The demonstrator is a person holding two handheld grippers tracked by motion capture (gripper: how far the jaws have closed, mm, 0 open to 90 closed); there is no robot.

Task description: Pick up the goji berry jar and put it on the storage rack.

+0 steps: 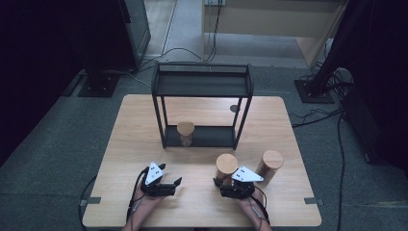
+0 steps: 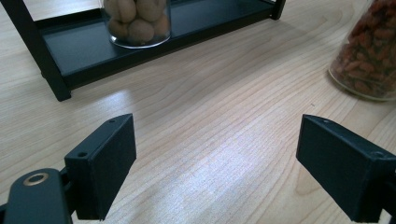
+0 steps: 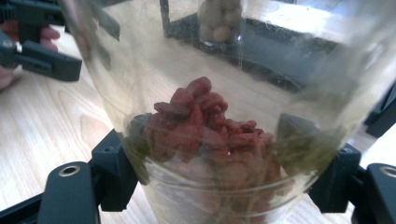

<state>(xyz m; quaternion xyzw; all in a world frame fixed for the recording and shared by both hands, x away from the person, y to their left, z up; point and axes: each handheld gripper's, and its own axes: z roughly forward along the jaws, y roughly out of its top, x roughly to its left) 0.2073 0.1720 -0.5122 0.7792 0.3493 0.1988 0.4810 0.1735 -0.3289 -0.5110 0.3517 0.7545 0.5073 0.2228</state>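
A glass jar of red dried berries with a wooden lid stands on the table at the front right. My right gripper is shut on its lower part, one jaw against each side of the glass. My left gripper rests open over bare wood at the front left, with nothing between its jaws. From there the berry jar stands off to the right. A second jar of pale round nuts sits on the bottom shelf of the black rack.
A third wooden-lidded jar stands just right of the held one. The rack's lower shelf lies ahead of the left gripper, its corner leg close by. The light wooden table has its front edge near my hands.
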